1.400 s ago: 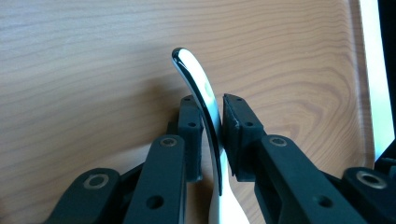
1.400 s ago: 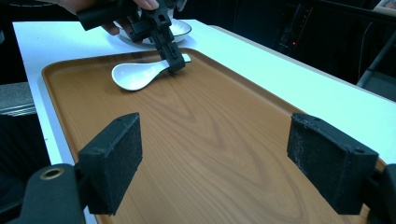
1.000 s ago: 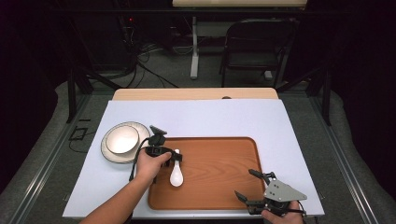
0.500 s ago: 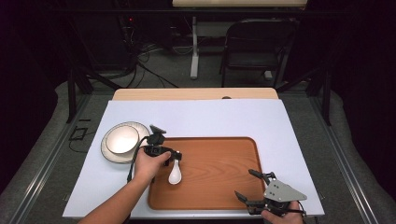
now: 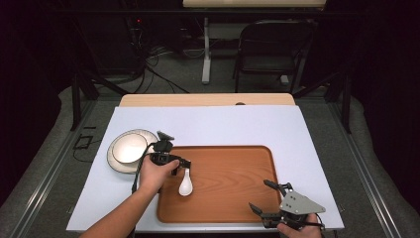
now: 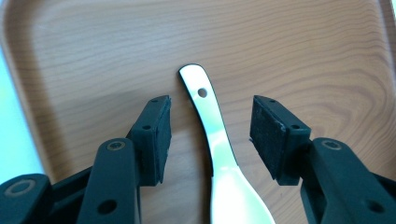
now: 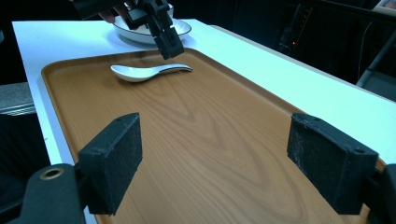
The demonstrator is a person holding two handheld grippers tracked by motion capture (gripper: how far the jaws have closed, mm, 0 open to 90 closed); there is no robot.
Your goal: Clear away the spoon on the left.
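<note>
Now, your left gripper [image 6: 208, 135] stands open with the white spoon's [image 6: 212, 135] handle lying between its pads, touching neither, on the wooden tray [image 6: 303, 51]. Centre the handle, then close gently. Your right gripper [image 7: 229, 158] waits open over bare tray.

i note a white ceramic spoon [image 5: 185, 184] lying flat on the wooden tray [image 5: 237, 198], left part, handle pointing toward the plate [image 5: 130, 148], apparently bowl upward.
</note>
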